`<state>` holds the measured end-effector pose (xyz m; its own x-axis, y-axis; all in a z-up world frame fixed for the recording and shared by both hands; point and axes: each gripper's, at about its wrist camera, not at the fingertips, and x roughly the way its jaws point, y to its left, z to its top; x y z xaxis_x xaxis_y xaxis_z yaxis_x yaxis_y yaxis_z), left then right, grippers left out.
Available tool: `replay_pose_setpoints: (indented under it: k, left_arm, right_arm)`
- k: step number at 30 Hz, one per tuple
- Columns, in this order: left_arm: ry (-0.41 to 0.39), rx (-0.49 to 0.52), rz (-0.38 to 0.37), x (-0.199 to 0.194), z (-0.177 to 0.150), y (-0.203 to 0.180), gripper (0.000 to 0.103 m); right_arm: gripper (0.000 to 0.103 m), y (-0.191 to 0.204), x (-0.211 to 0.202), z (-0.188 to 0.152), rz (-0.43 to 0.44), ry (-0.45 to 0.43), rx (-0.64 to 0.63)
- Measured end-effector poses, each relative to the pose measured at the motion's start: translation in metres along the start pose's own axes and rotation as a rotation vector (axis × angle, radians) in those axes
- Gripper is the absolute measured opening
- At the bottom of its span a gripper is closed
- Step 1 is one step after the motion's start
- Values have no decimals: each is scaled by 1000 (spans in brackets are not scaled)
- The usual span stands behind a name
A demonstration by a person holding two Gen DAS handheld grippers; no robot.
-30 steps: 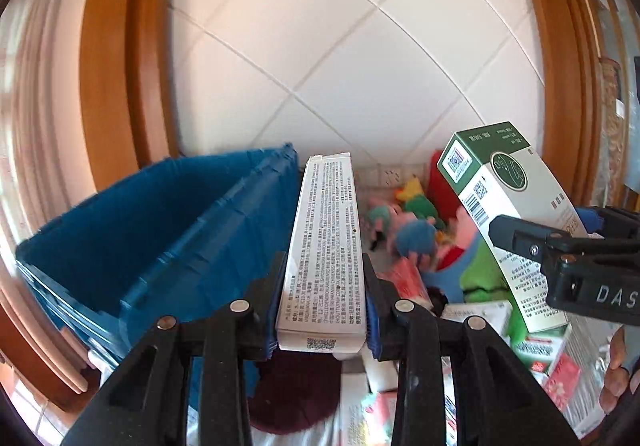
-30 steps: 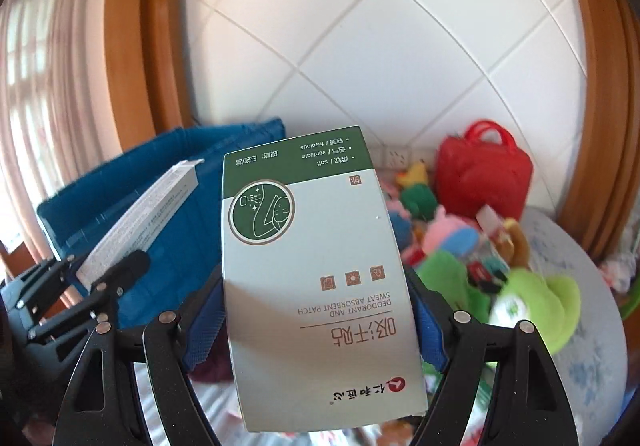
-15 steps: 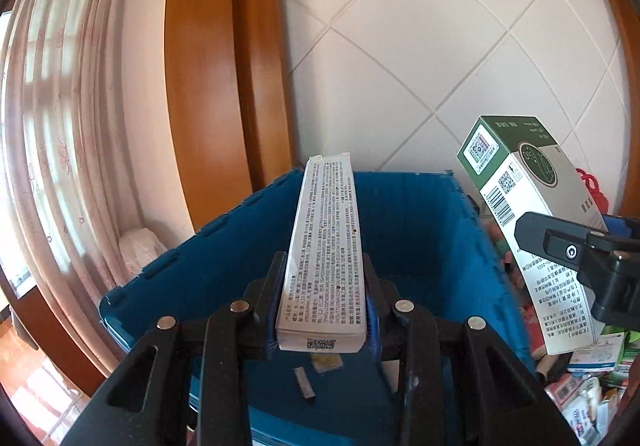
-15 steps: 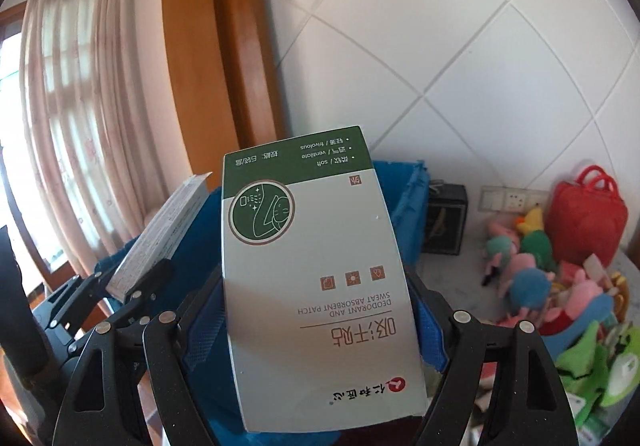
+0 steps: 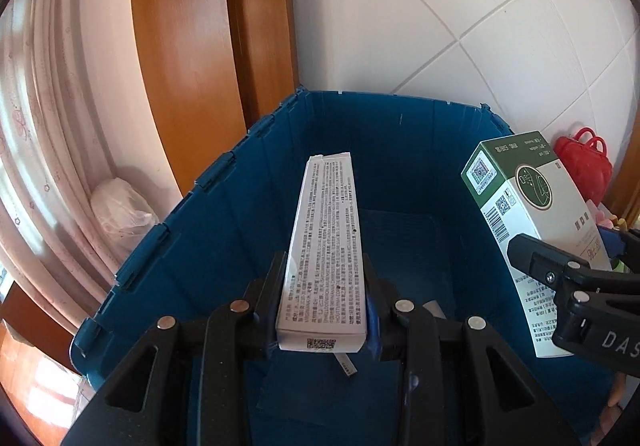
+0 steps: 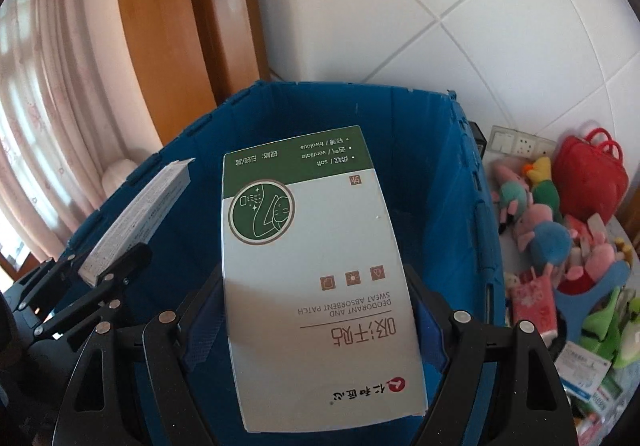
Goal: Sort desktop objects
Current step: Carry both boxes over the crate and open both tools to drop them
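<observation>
My left gripper (image 5: 322, 278) is shut on a long narrow white box (image 5: 326, 242) printed with small text, held above the open blue plastic crate (image 5: 208, 206). My right gripper (image 6: 316, 286) is shut on a flat green and white patch box (image 6: 312, 254), also over the crate (image 6: 436, 150). In the left wrist view the patch box (image 5: 524, 214) and the right gripper (image 5: 576, 286) are at the right. In the right wrist view the white box (image 6: 136, 222) and the left gripper (image 6: 100, 278) are at the left. A few small items lie on the crate floor (image 5: 436, 310).
Plush toys (image 6: 540, 230), a red bag (image 6: 592, 178) and small packets (image 6: 536, 306) crowd the tabletop right of the crate. A tiled wall (image 6: 460, 26) stands behind, a wooden frame (image 5: 192, 46) and curtains (image 5: 48, 86) to the left.
Both grippers have swung left from the toy pile and moved forward over the crate, each still holding its box. The crate interior now fills the lower view.
</observation>
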<state>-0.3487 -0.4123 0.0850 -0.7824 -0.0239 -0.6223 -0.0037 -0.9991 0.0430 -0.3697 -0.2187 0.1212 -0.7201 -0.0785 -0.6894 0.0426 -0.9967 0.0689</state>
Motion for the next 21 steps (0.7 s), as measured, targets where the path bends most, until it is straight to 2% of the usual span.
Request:
replay_pose_setpoints:
  k: [6,10,12,15,17,19,20,21]
  left_arm:
    - [15,29,-46,2,1,-7,32]
    - [52,29,-90,7,13,-16,32]
    - [80,54,-94,13,20,-22,32]
    - [146,73,-147,19,29,-31,32]
    - [167,101,-99,22,29,-38,33]
    - [187,103,-100,24,28,-41,33]
    - [185,102,-92,23,27,-41,35]
    - [179,102,-82,21,27,-41,42]
  right_arm:
    - [81,0,4,3,-86,-10,-5]
    - [81,-3,14,8,-110,13,-14]
    - [81,-8,19,11,-95,41,3]
    - [81,-7,21,15,-98,64,9]
    - [81,-6,22,16,-122,67,1]
    - [81,-6,23,15,-134,73,0]
    - [81,-7,24,15,-135,74,1]
    - [81,-8,24,15,-135,77,5]
